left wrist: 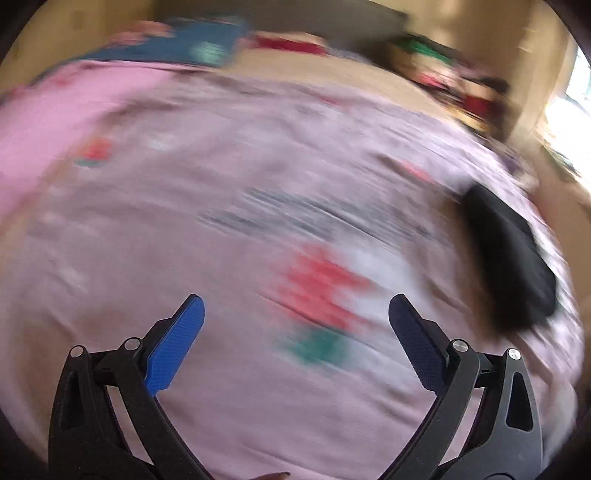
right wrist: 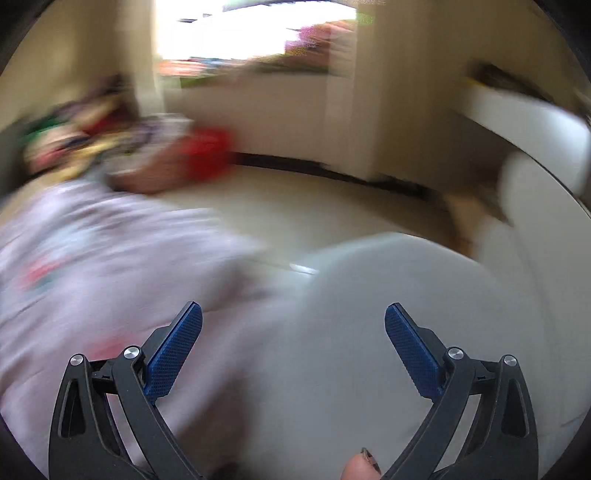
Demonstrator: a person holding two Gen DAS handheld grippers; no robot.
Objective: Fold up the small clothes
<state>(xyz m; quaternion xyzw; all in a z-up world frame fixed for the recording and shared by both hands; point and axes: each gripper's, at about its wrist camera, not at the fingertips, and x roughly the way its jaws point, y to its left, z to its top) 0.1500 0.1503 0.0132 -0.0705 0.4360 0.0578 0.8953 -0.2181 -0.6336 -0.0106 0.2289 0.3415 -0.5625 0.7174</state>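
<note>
A pale pink garment (left wrist: 258, 177) with a red and green print (left wrist: 321, 291) and dark lettering lies spread flat, filling the blurred left wrist view. My left gripper (left wrist: 295, 314) hovers open above the print, nothing between its blue pads. In the right wrist view the same pink garment (right wrist: 110, 251) lies at the left, its edge running under my right gripper (right wrist: 293, 321), which is open and empty over a grey surface (right wrist: 388, 314). A dark object (left wrist: 513, 258), perhaps the other gripper, shows at the right of the garment.
A heap of mixed coloured clothes (right wrist: 110, 147) with a red piece (right wrist: 207, 151) sits at the far side. Blue and red folded items (left wrist: 192, 44) lie beyond the pink garment. A bright window (right wrist: 255, 29) and white furniture (right wrist: 524, 122) stand behind. A fingertip (right wrist: 364, 467) shows at the bottom.
</note>
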